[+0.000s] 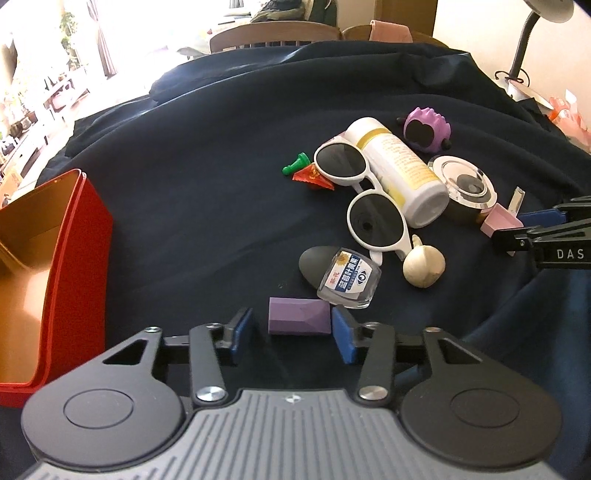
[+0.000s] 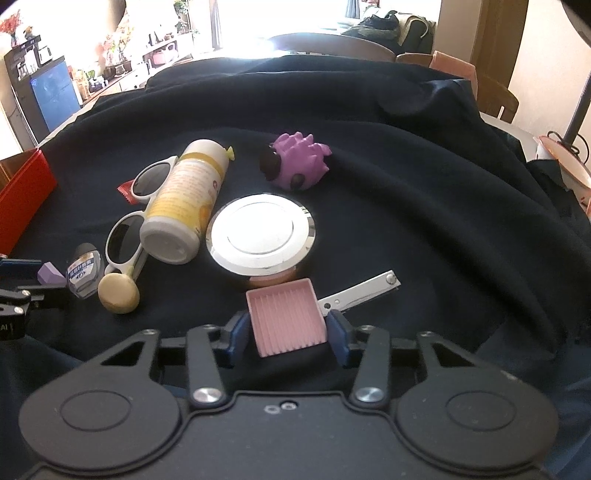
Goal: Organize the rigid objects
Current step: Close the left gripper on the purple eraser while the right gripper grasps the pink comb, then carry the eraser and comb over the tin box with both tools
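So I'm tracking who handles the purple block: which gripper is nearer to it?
Left. The left gripper straddles the purple block, fingers on either side. The right gripper is across the pile, around the pink box.

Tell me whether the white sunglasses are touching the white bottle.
Touching. In the left wrist view the white sunglasses lie against the side of the white bottle, no cloth visible between them; the right wrist view shows the same.

Strong daylight came from windows [image 2: 236,22] behind, blown out w/ glare; dark cloth [image 1: 221,166] stayed dim. Fisheye bent edges; pics slightly soft.
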`<state>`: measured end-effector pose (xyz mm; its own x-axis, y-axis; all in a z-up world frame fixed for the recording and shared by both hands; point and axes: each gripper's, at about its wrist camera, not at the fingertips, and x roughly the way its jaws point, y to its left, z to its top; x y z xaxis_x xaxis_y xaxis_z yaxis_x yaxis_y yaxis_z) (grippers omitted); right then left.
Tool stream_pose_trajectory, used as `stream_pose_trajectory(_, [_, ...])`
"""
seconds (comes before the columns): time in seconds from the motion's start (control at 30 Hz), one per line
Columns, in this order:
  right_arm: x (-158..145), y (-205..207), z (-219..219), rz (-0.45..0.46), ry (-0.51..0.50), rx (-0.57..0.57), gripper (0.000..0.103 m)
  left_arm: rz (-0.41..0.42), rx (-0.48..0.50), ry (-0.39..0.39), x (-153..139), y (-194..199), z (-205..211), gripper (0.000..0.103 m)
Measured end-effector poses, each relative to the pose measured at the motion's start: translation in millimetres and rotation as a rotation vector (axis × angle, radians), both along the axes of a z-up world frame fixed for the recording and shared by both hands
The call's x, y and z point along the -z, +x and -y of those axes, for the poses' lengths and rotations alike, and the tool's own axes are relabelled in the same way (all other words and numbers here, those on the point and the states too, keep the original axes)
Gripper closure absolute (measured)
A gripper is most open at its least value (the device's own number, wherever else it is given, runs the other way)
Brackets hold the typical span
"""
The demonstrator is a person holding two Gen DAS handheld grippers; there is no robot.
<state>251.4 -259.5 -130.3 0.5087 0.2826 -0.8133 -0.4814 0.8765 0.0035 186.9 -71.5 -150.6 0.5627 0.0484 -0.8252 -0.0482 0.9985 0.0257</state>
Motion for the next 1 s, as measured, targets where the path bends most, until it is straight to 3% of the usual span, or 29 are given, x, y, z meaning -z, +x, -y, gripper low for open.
stream_pose_trajectory(0.03, [-0.3, -1.1, -0.6, 0.001, -0.002, -0.001, 0.059, 0.002, -0.001, -0.002, -0.3, -0.2, 0.0, 0.068])
stream_pose_trajectory(0.23, [-5.8, -5.3, -3.7, 0.016, -0.009, 0.002, 0.059, -0.001, -0.028, -0.010, -2.2, -0.5, -3.4, 0.068])
stream_pose_trajectory(0.53, [-32.4, -21.7, 3.0, -0.004, 0.083, 0.017, 0.059, 0.009, -0.085, -0.053, -24.2, -12.0, -12.9, 0.068])
stream_pose_trajectory(1.0, [-90.4, -59.7, -35.0, 0.046, 0.132, -0.150, 0.059, 0.072, -0.224, -0.119, -80.4, -60.5, -64.0, 0.068])
